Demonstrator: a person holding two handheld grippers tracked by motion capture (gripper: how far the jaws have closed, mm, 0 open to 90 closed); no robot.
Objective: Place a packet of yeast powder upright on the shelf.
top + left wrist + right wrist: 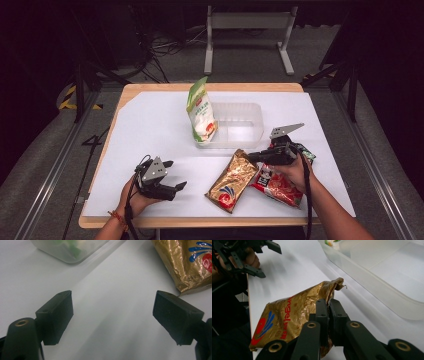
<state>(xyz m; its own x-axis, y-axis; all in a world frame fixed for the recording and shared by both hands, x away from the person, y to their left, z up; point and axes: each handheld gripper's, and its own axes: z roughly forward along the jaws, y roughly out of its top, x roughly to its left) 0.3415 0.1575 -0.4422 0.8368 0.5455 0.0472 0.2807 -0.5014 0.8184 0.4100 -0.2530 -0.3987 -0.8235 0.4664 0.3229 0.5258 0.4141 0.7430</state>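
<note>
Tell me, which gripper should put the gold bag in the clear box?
Probably the right gripper: its jaws are already shut on the gold bag beside the clear box. The left gripper is open, apart from the bag.

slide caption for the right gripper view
Right hand-held gripper shut on gold packet beside clear tub.

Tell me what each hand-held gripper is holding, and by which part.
The right hand-held gripper is shut on the gold snack bag, pinching its edge near the crimped top end. The left hand-held gripper is open and holds nothing.
</note>
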